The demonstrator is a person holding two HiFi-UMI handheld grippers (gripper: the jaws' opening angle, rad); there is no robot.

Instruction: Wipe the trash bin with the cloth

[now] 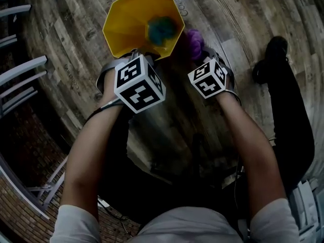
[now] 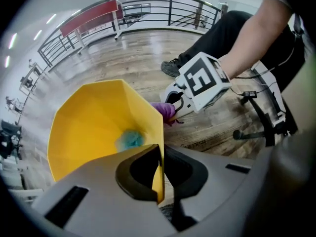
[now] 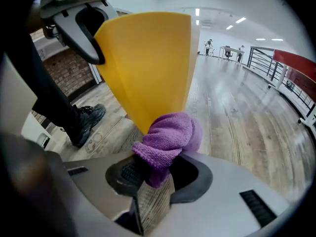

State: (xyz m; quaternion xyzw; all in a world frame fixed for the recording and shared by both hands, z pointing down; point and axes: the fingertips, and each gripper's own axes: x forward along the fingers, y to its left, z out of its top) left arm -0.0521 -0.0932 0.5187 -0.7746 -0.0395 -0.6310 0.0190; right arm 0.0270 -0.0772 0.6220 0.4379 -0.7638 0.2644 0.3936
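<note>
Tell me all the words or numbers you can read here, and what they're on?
No text can be read.
Wooden floor: faint print on the planks, too blurred to read.
Left marker cube and right marker cube: square patterns only, no letters.

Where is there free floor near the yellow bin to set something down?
Bare floor lies between the yellow bin and the railing on the left, and beyond the bin, past the shoe. Crowded: the bin's near side, where left gripper, right gripper and purple cloth meet.
</note>
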